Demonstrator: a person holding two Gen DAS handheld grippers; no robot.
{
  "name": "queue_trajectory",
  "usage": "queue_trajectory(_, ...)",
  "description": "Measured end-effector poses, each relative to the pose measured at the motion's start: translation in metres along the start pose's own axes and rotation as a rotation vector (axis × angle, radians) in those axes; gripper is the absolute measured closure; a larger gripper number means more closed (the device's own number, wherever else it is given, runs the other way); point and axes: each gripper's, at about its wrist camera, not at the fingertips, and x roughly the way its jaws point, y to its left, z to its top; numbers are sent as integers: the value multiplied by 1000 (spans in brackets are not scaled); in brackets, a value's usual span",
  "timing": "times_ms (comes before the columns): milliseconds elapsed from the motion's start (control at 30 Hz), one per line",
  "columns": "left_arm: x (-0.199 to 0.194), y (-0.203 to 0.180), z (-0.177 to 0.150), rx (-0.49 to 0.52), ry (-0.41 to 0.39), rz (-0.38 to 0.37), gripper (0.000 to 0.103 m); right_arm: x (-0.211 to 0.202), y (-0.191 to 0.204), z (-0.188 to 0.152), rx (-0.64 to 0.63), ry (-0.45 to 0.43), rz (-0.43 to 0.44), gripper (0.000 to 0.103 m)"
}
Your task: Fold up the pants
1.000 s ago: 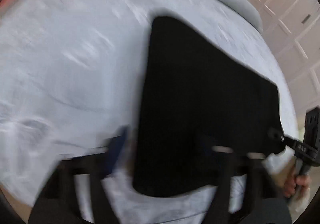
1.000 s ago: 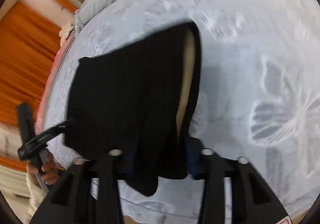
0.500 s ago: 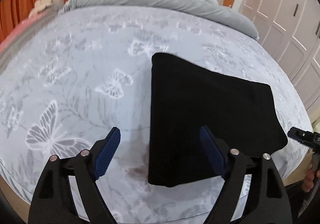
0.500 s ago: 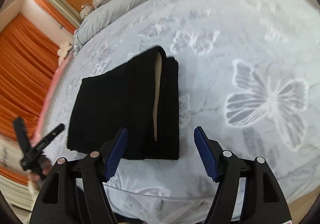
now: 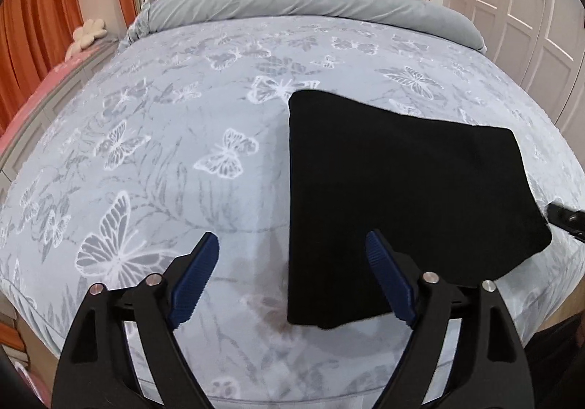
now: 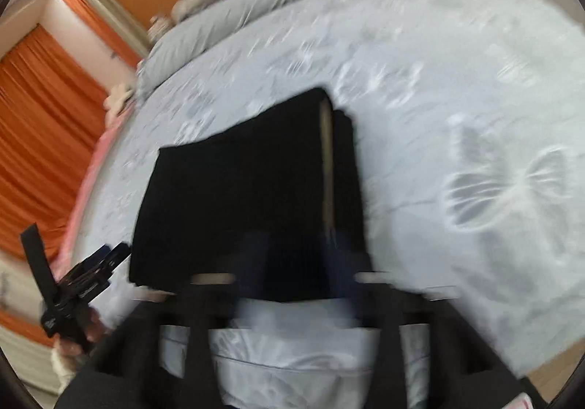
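The black pants (image 5: 402, 189) lie folded into a flat rectangle on the bed, near its front edge. In the right wrist view the pants (image 6: 248, 197) show a beige strip of lining along the fold's right side. My left gripper (image 5: 292, 262) is open and empty, hovering just in front of the fold's near left corner. My right gripper (image 6: 292, 255) is blurred by motion; its blue pads sit over the near edge of the pants with a gap between them. The left gripper also shows at the lower left of the right wrist view (image 6: 91, 270).
The bed has a pale blue butterfly-print sheet (image 5: 164, 153) and a rolled grey duvet (image 5: 292, 3) at the headboard. Orange curtains (image 5: 36, 25) hang on the left, white wardrobe doors (image 5: 530, 7) stand on the right. The right gripper's tip shows at the right edge (image 5: 563, 219).
Both grippers have let go of the pants and opened. The fold now lies flat. The left gripper has pulled back and up; the right gripper is moving again, blurring its view.
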Motion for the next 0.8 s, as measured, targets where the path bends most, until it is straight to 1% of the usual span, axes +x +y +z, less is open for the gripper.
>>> queue_trajectory(33, 1, 6, -2, -30, 21, -44, 8, -5, -4, -2, 7, -30, -25, 9)
queue_trajectory(67, 4, 16, -5, -95, 56, -133, 7, -9, -6, -7, 10, -52, -37, 9)
queue_trajectory(100, 10, 27, -10, -172, 96, -221, 7, -6, -12, -11, 16, -35, -37, 9)
queue_trajectory(133, 17, 37, -15, -245, 137, -292, 7, -1, -20, -13, 41, -1, -25, 9)
queue_trajectory(167, 29, 48, -22, -345, 187, -369, 7, 9, -29, -16, 89, 37, 5, 9)
queue_trajectory(200, 42, 56, -30, -431, 230, -426, 7, 18, -37, -20, 142, 75, 54, 9)
queue_trajectory(233, 51, 61, -36, -492, 255, -465, 7, 27, -41, -22, 175, 102, 95, 9)
queue_trajectory(267, 54, 64, -38, -515, 246, -474, 6, 38, -43, -28, 216, 135, 164, 8)
queue_trajectory(300, 53, 62, -35, -501, 213, -488, 5, 42, -40, -30, 215, 129, 163, 6)
queue_trajectory(333, 55, 58, -33, -476, 199, -511, 5, 42, -34, -31, 190, 104, 148, 5)
queue_trajectory(367, 60, 54, -32, -480, 199, -547, 5, 45, -30, -29, 180, 101, 155, 5)
queue_trajectory(433, 63, 48, -32, -507, 186, -537, 5, 52, -25, -25, 206, 102, 150, 5)
queue_trajectory(467, 65, 44, -29, -523, 177, -578, 5, 56, -23, -22, 218, 104, 159, 5)
queue_trajectory(500, 69, 41, -27, -537, 191, -627, 5, 62, -24, -19, 255, 114, 172, 5)
queue_trajectory(533, 73, 36, -24, -566, 214, -654, 5, 64, -25, -17, 284, 118, 177, 5)
queue_trajectory(567, 76, 32, -21, -579, 221, -627, 5, 66, -28, -14, 317, 120, 194, 5)
queue_trajectory(600, 79, 29, -18, -576, 229, -616, 5, 66, -30, -13, 341, 118, 216, 5)
queue_trajectory(667, 84, 21, -12, -565, 242, -601, 5, 64, -30, -12, 351, 115, 245, 5)
queue_trajectory(700, 86, 19, -9, -566, 245, -599, 7, 64, -27, -12, 334, 113, 255, 19)
queue_trajectory(733, 87, 18, -7, -573, 252, -578, 19, 65, -23, -11, 309, 120, 250, 37)
queue_trajectory(767, 88, 16, -6, -566, 266, -527, 45, 71, -17, -10, 272, 150, 244, 54)
queue_trajectory(800, 88, 16, -5, -553, 274, -501, 58, 76, -14, -10, 272, 169, 252, 59)
